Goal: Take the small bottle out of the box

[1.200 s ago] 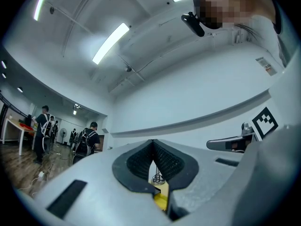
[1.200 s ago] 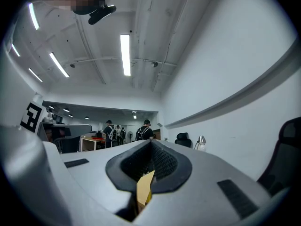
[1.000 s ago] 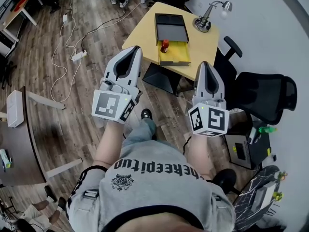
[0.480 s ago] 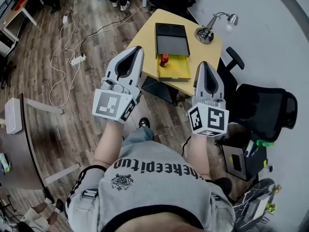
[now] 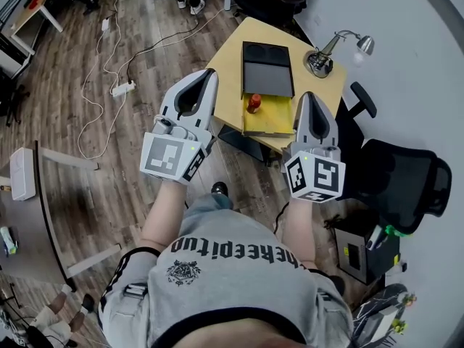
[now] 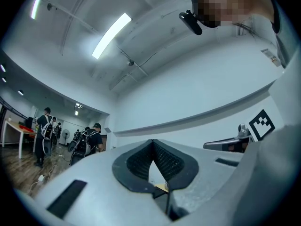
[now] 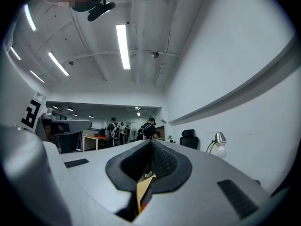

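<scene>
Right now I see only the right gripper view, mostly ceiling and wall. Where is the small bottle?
Observer: In the head view, the small bottle stands upright in the yellow box, near its far left corner.
Operator: What lies behind that box?
Observer: A black tray adjoins its far edge. Both are on the same yellow table.
Operator: Is the left claw open?
Observer: No. The left gripper view shows the left claw shut, with nothing between its jaws.

Left gripper (image 5: 207, 72); right gripper (image 5: 310, 95) (both closed)
</scene>
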### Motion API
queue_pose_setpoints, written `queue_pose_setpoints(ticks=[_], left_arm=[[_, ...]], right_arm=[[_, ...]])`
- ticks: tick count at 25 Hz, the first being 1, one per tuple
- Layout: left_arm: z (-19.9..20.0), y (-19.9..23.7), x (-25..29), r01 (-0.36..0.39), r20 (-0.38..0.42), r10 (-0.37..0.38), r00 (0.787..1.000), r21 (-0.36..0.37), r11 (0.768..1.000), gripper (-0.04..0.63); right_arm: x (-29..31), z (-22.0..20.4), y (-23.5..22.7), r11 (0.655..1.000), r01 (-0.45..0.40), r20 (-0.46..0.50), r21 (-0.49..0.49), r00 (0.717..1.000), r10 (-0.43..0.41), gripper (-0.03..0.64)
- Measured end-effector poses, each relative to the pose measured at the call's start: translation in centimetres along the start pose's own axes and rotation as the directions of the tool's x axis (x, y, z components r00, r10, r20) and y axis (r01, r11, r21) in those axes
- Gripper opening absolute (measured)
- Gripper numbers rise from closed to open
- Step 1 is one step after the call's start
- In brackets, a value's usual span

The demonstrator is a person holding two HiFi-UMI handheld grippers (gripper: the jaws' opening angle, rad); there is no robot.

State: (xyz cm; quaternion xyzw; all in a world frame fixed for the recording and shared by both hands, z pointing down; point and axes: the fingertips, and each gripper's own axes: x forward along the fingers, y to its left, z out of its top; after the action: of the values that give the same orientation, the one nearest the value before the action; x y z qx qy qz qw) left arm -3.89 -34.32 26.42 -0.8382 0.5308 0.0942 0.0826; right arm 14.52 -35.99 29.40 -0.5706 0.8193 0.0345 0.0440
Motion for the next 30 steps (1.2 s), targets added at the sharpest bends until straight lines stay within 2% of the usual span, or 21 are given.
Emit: queue_pose_setpoints(ticks=[4, 8, 14, 18, 23, 26, 30], left_arm=[[-0.7, 1.4, 1.1, -0.009, -0.009, 0.009, 1.0, 0.0, 1.0, 0.003], [-1.7, 2.3, 2.0, -0.01, -0.018, 0.01, 1.0, -0.003, 1.0, 0.003], [-3.4, 2.9, 2.3, -0.016, -0.044, 0.015, 0.999, -0.017, 1.0, 0.003], [-4.5, 3.0, 2.1, -0.043, -0.068, 0.041, 0.997, -0.025, 0.999, 0.003], [-4.9, 2.8, 1.0, -0.094, -0.09, 0.091, 0.992, -0.029, 0.995, 0.003], [-5.2, 2.6, 0.2, -0.122, -0.107, 0.118, 0.987, -0.035, 0.992, 0.003], [-5.9, 2.6, -0.9, -0.147, -0.13, 0.142, 0.981, -0.034, 0.989, 0.003]], right_arm=[[2.3, -1.6, 0.2, 1.0, -0.028, -0.038, 0.015, 0.999, 0.029, 0.002], [4.0, -4.4, 0.8, 0.997, -0.064, -0.115, 0.033, 0.991, 0.067, 0.002], [5.0, -10.4, 2.0, 0.993, -0.108, -0.265, 0.051, 0.957, 0.118, 0.002], [5.0, -15.4, 2.2, 0.988, -0.14, -0.383, 0.066, 0.911, 0.154, 0.002], [4.6, -21.1, 2.7, 0.976, -0.172, -0.521, 0.134, 0.826, 0.217, 0.002], [4.2, -23.5, 3.2, 0.968, -0.197, -0.578, 0.156, 0.776, 0.251, 0.002], [4.4, -26.0, 3.7, 0.959, -0.218, -0.62, 0.181, 0.732, 0.283, 0.002]])
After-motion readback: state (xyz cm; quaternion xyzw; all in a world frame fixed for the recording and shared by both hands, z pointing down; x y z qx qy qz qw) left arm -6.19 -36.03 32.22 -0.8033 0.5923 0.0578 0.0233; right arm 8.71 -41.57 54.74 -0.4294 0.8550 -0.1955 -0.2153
